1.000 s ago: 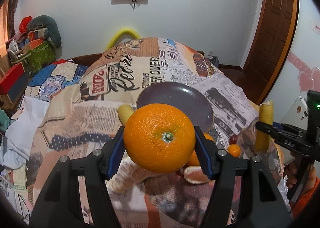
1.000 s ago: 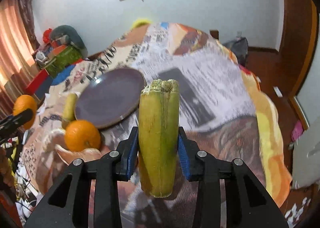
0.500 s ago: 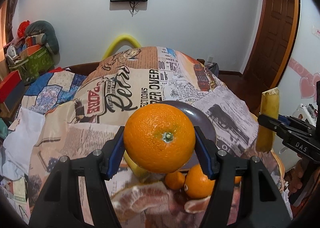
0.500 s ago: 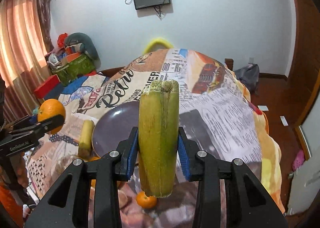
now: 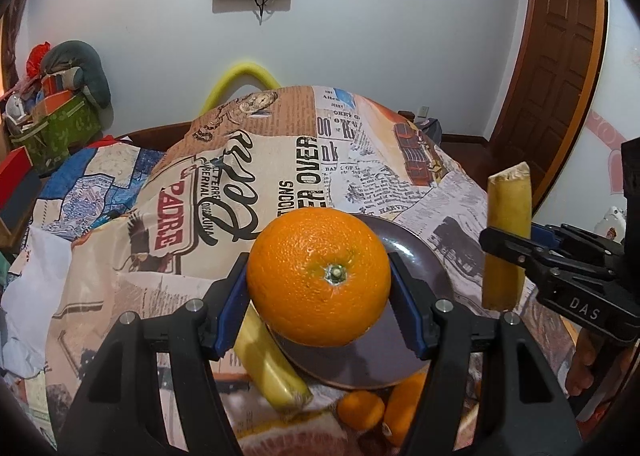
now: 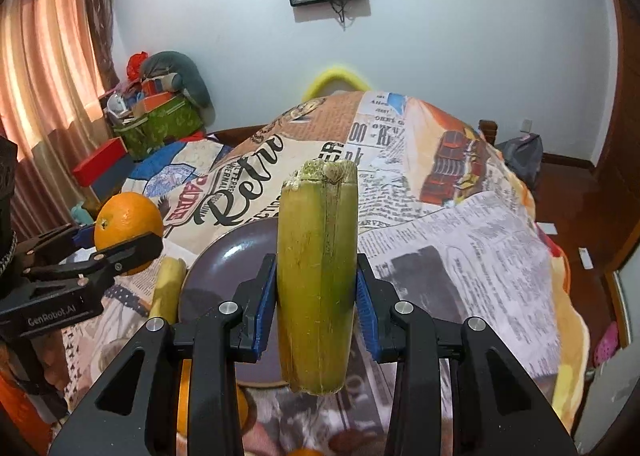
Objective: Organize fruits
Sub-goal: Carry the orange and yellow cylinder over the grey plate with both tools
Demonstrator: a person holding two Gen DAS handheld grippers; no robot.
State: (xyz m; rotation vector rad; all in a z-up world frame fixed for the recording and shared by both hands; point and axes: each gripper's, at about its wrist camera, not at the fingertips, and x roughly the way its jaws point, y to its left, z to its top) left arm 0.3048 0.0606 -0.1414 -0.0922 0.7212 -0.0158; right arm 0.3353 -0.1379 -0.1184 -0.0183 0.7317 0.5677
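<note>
My left gripper (image 5: 318, 280) is shut on a large orange (image 5: 319, 276) and holds it above the near edge of a dark purple plate (image 5: 416, 256). It also shows in the right wrist view (image 6: 120, 232). My right gripper (image 6: 316, 312) is shut on an upright yellow-green sugarcane piece (image 6: 318, 276), held above the plate (image 6: 228, 268); the piece shows at the right of the left wrist view (image 5: 506, 240). A second cane piece (image 5: 268, 368) lies left of the plate. Small oranges (image 5: 360, 410) lie below the plate's near rim.
The table wears a newspaper-print cloth (image 5: 240, 160). Boxes and a green bag (image 5: 60, 128) stand at the far left. A wooden door (image 5: 560, 76) is at the right. A peeled citrus piece (image 5: 296, 440) lies at the near edge.
Both grippers have risen and tilted up with their loads. The plate and the fruit on the cloth sit lower in both views. The holds are unchanged.
</note>
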